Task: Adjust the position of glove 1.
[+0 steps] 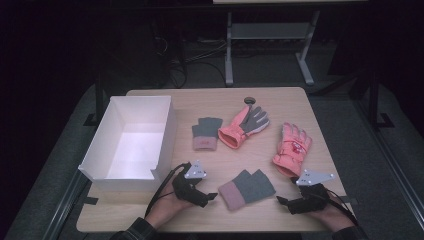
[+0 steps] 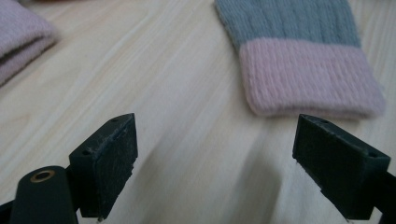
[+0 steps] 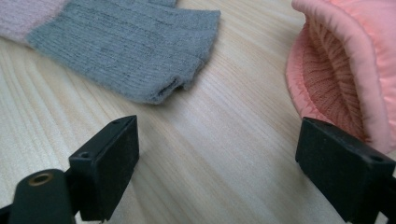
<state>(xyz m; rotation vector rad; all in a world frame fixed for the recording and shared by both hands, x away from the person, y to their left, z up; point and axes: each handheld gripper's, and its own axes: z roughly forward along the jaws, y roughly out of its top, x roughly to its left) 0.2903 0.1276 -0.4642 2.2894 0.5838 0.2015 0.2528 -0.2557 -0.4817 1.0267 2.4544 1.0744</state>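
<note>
Tools: left tool (image 2: 212, 158) and right tool (image 3: 215, 163) agape, empty; high view adds white box (image 1: 165, 130) beside knit mitten (image 1: 246, 189).

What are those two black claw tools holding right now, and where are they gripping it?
Nothing. The left gripper and right gripper both have open jaws over bare table, either side of the grey and pink knitted mitten.

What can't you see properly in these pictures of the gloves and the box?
- Inside of the white box: high view, near wall hides part of its floor.
- Pink ski glove: right claw view, cut off by the edge.
- Label on knit glove: high view, too small to read.
</note>
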